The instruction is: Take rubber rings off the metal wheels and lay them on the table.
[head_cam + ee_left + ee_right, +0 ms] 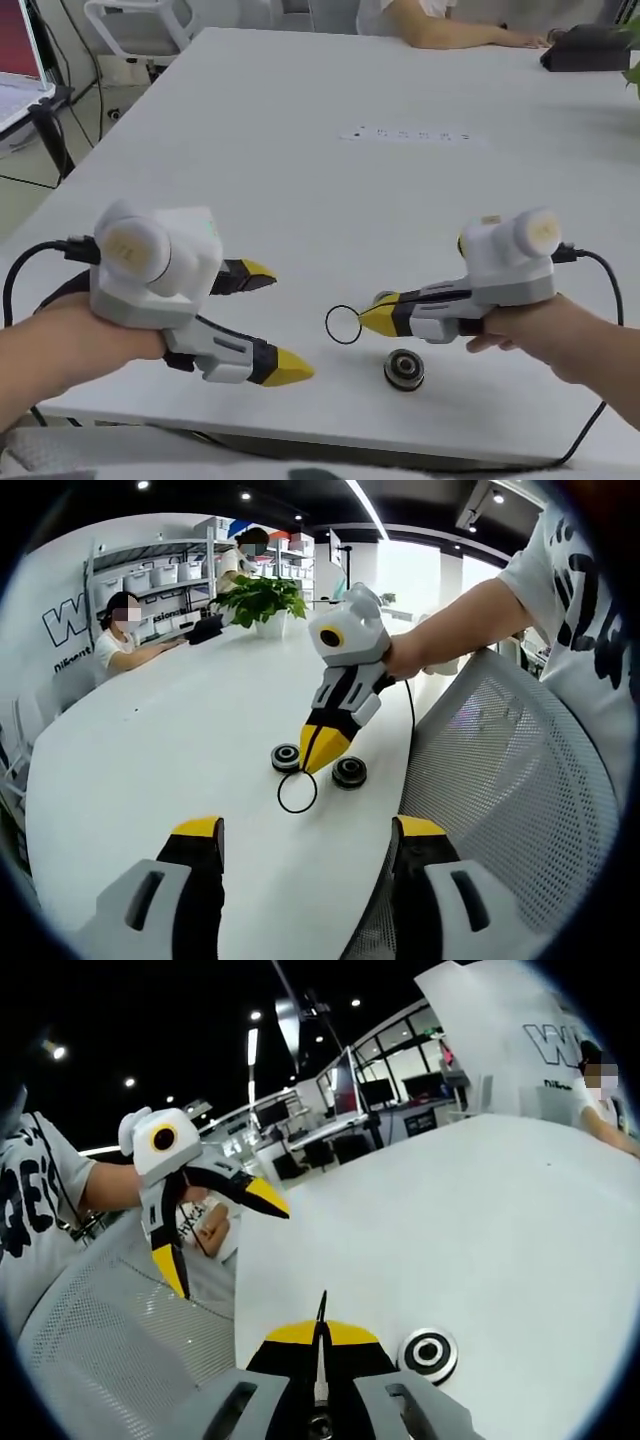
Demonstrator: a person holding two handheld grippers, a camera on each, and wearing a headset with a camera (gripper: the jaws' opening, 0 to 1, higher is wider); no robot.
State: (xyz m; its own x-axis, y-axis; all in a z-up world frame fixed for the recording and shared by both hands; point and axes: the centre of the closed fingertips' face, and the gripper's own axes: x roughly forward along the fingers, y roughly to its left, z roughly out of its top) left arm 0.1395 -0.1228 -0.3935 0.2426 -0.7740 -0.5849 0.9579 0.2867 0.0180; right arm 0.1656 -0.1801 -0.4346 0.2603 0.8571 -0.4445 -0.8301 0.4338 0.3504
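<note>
My right gripper (372, 318) is shut on a thin black rubber ring (343, 324), which hangs off its yellow tips just above the white table (300, 150). A metal wheel (404, 369) lies below it near the front edge. In the left gripper view the right gripper (318, 760) holds the ring (297, 792) between two wheels (286, 757) (349, 772). My left gripper (278, 320) stands open and empty to the ring's left; its jaws are wide apart in its own view (310, 830). The right gripper view shows its shut tips (320, 1335), a wheel (429, 1352) and the open left gripper (228, 1248).
A person's arm (450, 35) and a black bag (590, 48) rest at the table's far end. A white strip (405, 134) lies mid-table. A potted plant (262, 598) stands further along. A mesh chair (500, 780) is by the near edge.
</note>
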